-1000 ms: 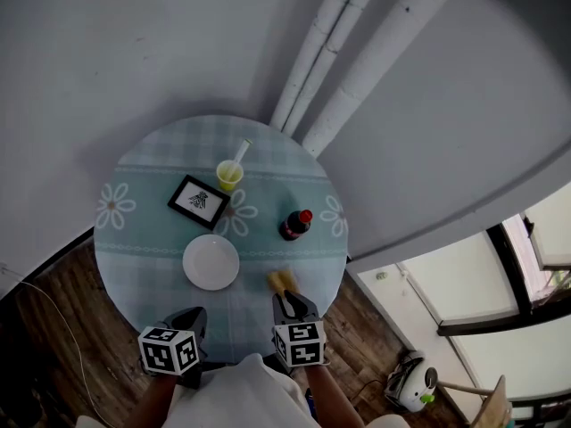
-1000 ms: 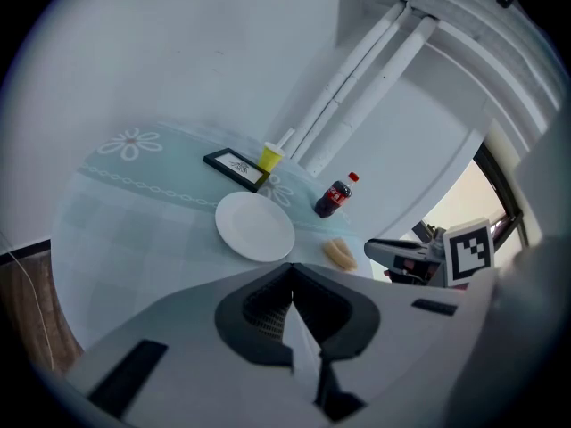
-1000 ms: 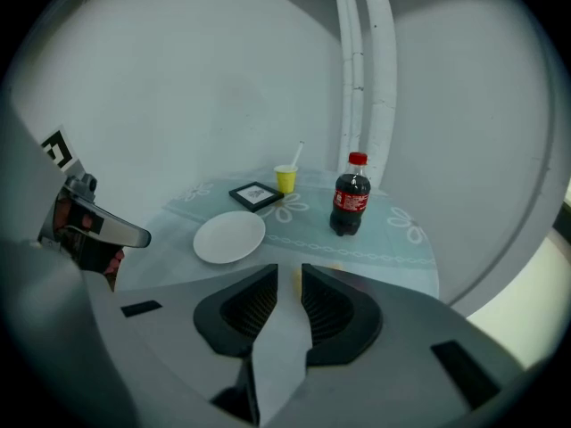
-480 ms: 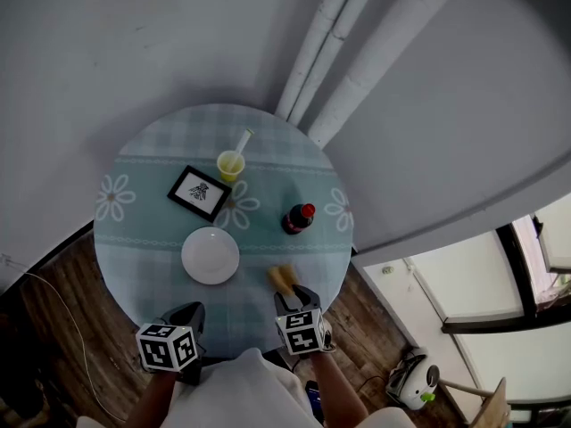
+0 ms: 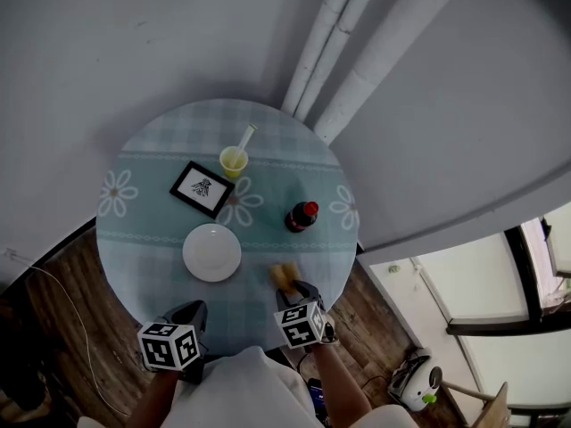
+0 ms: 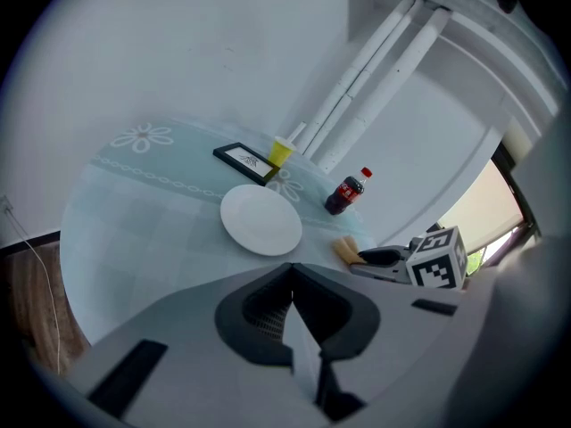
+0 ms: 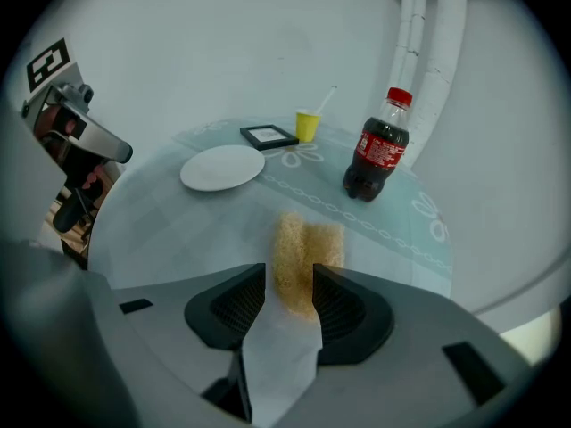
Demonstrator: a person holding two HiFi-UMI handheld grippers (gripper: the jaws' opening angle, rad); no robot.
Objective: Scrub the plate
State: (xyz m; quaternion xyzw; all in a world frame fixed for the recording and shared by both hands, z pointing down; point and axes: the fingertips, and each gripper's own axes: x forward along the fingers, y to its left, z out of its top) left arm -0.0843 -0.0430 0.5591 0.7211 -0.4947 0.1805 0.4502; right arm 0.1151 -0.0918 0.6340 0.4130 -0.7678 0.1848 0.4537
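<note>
Round table (image 5: 143,239) under a pale blue checked cloth with daisies, pushed up against the wall where three white pipes (image 5: 357,78) run up. Only the head view takes in the whole top, and the wood floor around it.

Both grippers hang at the near edge. The left gripper (image 6: 290,270) is over the bare cloth, and its own view shows the jaws pressed flat together with nothing in them. That same view catches the right gripper's marker cube off to its side, which the right gripper view cannot show.

The white plate (image 5: 211,252) lies bare, left of centre and towards the near side, apart from both grippers. Behind it is a black picture frame (image 5: 202,188) lying flat. A cola bottle (image 5: 302,216) with a red cap stands upright to the right. A yellow cup (image 5: 234,160) with a straw sits farthest back.

Smallest of all is the yellow sponge (image 7: 308,248), near the edge in front of the bottle. From above, the right gripper (image 7: 290,275) covers its near end. The right gripper view shows the jaws, which have just been opening, standing wide either side of the sponge's near end and not yet clamped on it.
</note>
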